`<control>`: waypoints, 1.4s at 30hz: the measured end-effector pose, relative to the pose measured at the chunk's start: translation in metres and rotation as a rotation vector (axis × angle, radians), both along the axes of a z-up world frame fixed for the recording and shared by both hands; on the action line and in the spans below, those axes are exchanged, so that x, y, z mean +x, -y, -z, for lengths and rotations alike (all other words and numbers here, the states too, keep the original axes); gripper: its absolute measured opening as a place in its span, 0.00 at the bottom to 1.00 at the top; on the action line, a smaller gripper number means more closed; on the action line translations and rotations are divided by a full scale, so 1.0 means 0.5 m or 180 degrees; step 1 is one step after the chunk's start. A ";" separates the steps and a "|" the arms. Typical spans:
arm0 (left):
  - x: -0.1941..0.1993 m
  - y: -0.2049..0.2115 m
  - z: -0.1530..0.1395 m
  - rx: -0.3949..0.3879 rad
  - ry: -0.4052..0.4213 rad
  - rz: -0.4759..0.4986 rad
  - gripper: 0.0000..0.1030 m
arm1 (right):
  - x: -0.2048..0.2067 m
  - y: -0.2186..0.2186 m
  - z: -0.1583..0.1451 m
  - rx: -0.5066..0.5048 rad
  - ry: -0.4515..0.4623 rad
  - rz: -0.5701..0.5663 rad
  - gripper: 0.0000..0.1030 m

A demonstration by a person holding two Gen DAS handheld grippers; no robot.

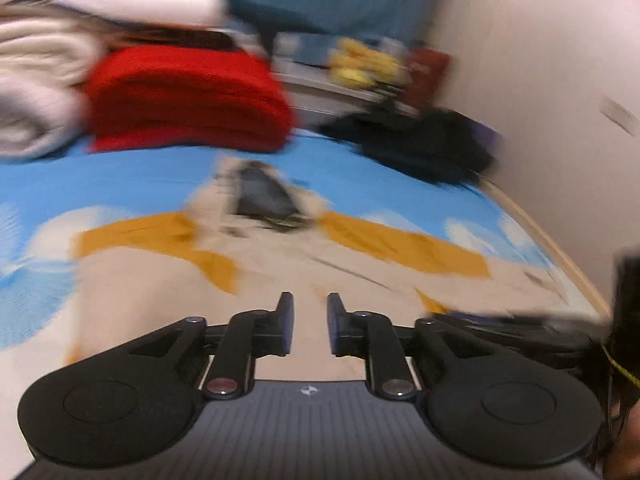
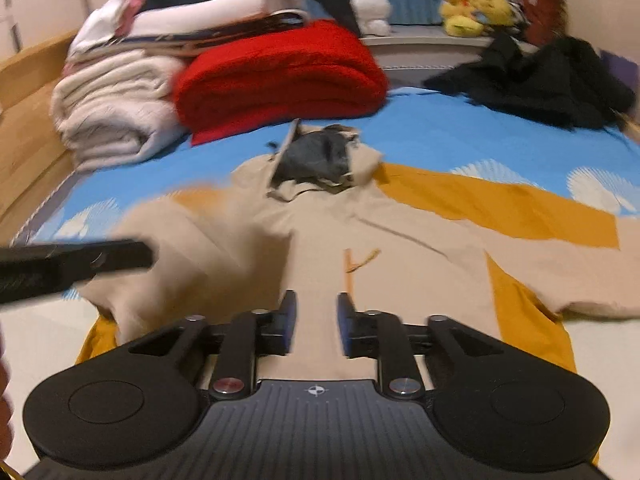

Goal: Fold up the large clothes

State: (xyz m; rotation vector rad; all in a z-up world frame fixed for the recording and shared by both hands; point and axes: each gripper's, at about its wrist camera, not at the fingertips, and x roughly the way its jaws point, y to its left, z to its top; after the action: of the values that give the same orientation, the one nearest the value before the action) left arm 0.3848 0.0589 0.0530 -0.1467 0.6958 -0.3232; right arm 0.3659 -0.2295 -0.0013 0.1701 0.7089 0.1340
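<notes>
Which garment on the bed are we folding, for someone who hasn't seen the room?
On the blue bed sheet, in front of the red folded blanket, lies a beige jacket spread flat. Unlike the black heap by the wall, it has mustard-yellow panels and a dark grey collar lining.

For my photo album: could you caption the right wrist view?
Open right gripper hovers over a beige-and-mustard garment spread on a blue bed sheet.

I find both wrist cameras low over the bed, angled downward toward its head, each close above the beige garment, sharing the red blanket.
</notes>
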 end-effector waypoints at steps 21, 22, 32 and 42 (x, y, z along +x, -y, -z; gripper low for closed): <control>0.106 -0.215 0.084 0.0006 -0.0728 -0.1672 0.33 | 0.024 -0.111 0.096 0.0393 -0.0396 -0.0787 0.29; 0.115 -0.217 0.093 -0.0016 -0.0796 -0.1668 0.33 | 0.028 -0.120 0.115 0.0455 -0.0542 -0.0782 0.41; 0.132 -0.226 0.102 -0.0120 -0.0850 -0.1681 0.33 | 0.057 -0.164 0.248 0.0977 -0.1205 -0.0571 0.50; 0.133 -0.229 0.097 -0.0025 -0.0792 -0.1747 0.33 | 0.067 -0.126 0.210 0.1251 -0.0706 -0.0467 0.06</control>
State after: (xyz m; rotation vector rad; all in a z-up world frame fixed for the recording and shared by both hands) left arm 0.4512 0.1733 0.0043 -0.3804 0.8682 0.2228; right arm 0.3992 -0.1666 -0.1063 0.5150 0.9116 0.3999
